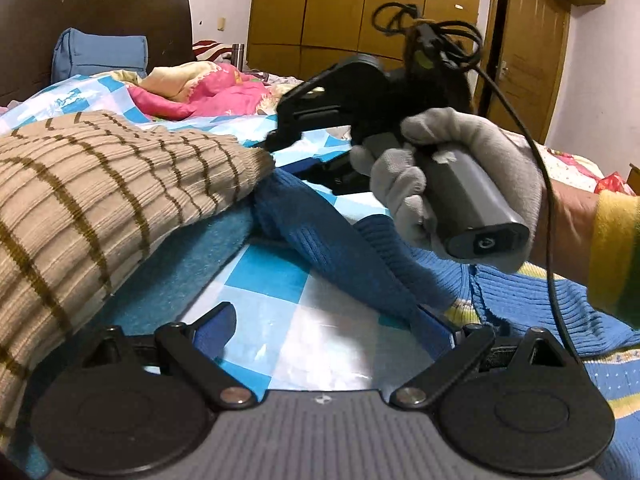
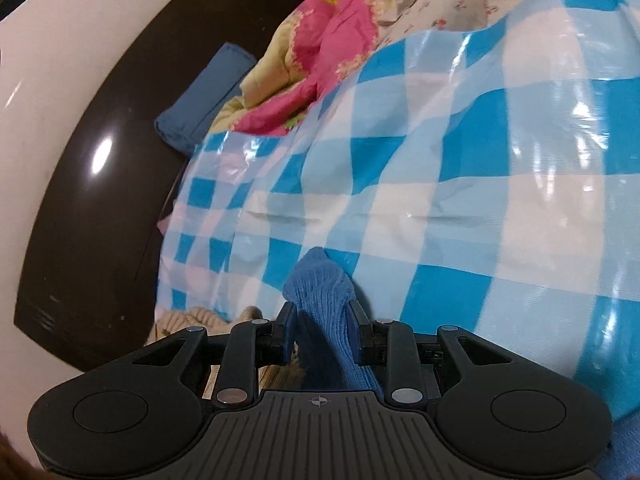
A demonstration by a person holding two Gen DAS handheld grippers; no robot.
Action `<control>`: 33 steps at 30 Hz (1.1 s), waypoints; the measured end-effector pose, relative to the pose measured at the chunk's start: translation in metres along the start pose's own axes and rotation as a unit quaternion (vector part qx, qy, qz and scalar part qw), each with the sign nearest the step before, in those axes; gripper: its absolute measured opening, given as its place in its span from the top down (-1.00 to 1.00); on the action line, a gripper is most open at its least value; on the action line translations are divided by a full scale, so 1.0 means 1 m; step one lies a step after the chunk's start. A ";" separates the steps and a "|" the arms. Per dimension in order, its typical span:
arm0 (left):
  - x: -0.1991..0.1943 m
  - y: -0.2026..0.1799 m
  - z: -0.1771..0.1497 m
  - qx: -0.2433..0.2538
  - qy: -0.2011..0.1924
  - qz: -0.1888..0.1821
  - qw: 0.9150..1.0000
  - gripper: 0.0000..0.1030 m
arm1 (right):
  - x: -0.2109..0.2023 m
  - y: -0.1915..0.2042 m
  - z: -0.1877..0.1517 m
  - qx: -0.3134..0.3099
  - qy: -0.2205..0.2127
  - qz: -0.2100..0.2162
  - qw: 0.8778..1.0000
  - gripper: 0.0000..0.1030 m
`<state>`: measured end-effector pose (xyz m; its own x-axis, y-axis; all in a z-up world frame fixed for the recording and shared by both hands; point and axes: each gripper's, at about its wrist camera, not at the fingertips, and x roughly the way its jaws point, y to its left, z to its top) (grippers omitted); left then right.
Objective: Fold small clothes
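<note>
The right tongs (image 2: 320, 316) are clamping the blue sweater's sleeve (image 2: 318, 284), which is bunching up between the pads. The left tongs (image 1: 332, 328) are hanging released over its body (image 1: 520, 292). Folding's barely getting going, and the striped beige knit (image 1: 100, 184) to their left is waiting unfolded.

Blue knit sweater (image 1: 340, 248), sleeve lifted, on bed

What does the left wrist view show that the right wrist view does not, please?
Only the left wrist view shows the gloved hand holding the right gripper's handle, the wardrobe, and the left gripper open. Only the right wrist view shows the right gripper shut on the blue sleeve. Both show the checkered sheet, blue pillow, pink quilt and beige striped sweater.
</note>
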<state>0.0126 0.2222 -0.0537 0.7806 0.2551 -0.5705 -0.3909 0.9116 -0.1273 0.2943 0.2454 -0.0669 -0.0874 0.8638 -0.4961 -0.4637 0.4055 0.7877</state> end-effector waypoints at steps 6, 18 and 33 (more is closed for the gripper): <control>0.004 0.001 0.001 -0.004 0.006 0.000 1.000 -1.00 | 0.017 -0.004 0.002 0.009 0.003 -0.002 1.000 0.48; 0.003 -0.010 -0.005 0.026 -0.006 0.011 1.000 -1.00 | -0.082 0.041 -0.018 -0.022 -0.142 -0.034 0.989 0.79; -0.004 -0.068 -0.021 0.155 -0.018 0.026 0.987 -1.00 | -0.272 -0.019 -0.188 0.042 -0.274 -0.255 0.926 0.71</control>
<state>0.0256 0.1521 -0.0601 0.7823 0.3096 -0.5405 -0.2662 0.9507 0.1593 0.1615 -0.0535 -0.0156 0.5961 0.5664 -0.5691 -0.2497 0.8044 0.5391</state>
